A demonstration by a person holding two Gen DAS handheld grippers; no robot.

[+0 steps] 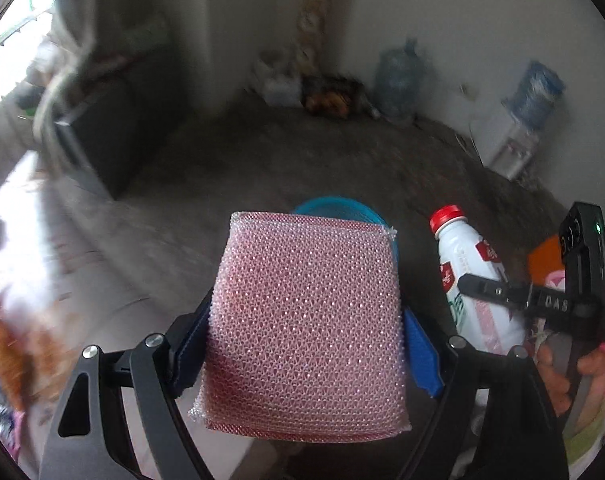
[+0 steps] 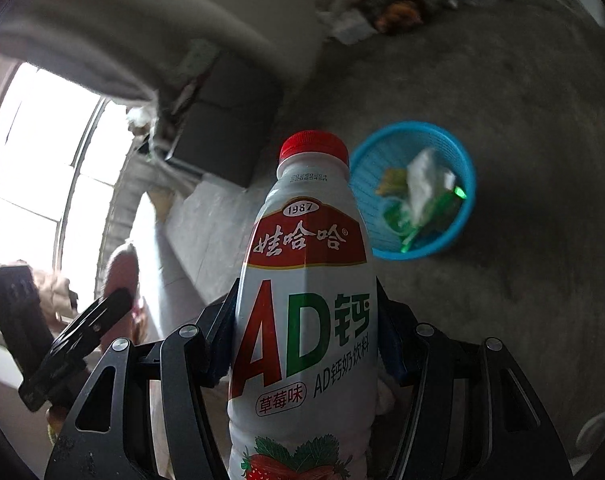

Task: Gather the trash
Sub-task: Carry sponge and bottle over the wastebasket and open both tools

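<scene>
My left gripper point(image 1: 306, 344) is shut on a pink mesh scouring sponge point(image 1: 306, 320), which fills the middle of the left wrist view and hides most of a blue basket point(image 1: 334, 205) behind it. The white milk-drink bottle point(image 2: 306, 320) with a red cap stands upright between the pads of my right gripper point(image 2: 306, 344), which is shut on it. That bottle point(image 1: 468, 280) and the right gripper point(image 1: 502, 292) also show at the right of the left wrist view. The blue basket point(image 2: 458, 240) sits on the floor, beyond and right of the bottle, holding crumpled wrappers point(image 2: 422, 196).
The floor is bare grey concrete point(image 2: 522, 120). A dark cabinet point(image 1: 102, 140) stands at the left by a bright window point(image 2: 42, 168). Clutter point(image 1: 330, 96), a water jug point(image 1: 398, 76) and a water dispenser point(image 1: 518, 136) line the far wall. A person's hand point(image 1: 574, 372) grips the right handle.
</scene>
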